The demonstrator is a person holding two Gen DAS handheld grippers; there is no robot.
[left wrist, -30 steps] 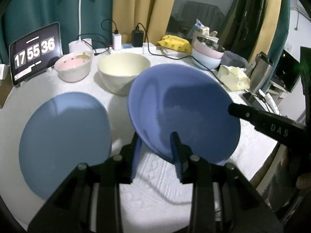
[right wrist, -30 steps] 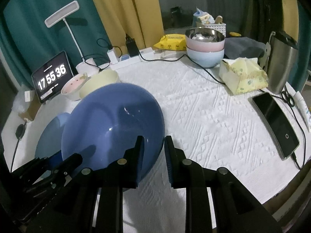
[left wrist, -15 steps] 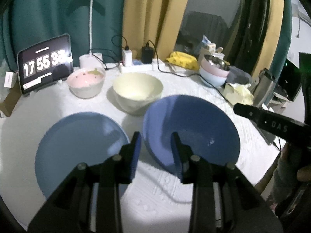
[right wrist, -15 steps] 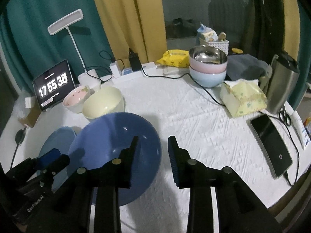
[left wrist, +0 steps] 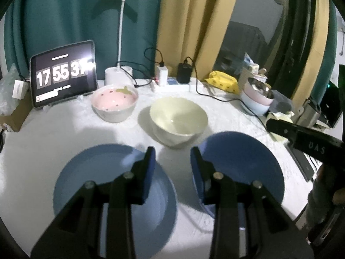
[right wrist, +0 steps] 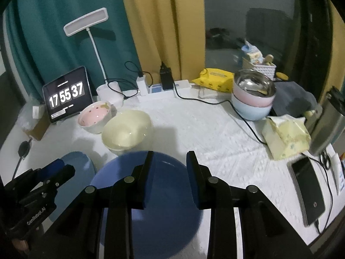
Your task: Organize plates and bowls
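left gripper (left wrist: 172,161) spread wide, holding nothing, poised above the near edge of the table (left wrist: 54,136) between the pale blue plate (left wrist: 103,179) and the deep blue bowl (left wrist: 243,168). right gripper (right wrist: 169,168) likewise wide and empty, above that same bowl (right wrist: 168,194). plate and bowl lying flat, side by side near the front edge, apart by a strip of white cloth. cream bowl (left wrist: 179,120) just behind them, strawberry bowl (left wrist: 114,101) toward the back left. open cloth at the middle right, up to the phone (right wrist: 308,190) at the right edge. near rims of plate and bowl hidden behind the fingers (left wrist: 148,168). stacked bowls (right wrist: 253,95) at the back right, contents unclear. clock tablet (right wrist: 66,95) partly glared out in the left view.
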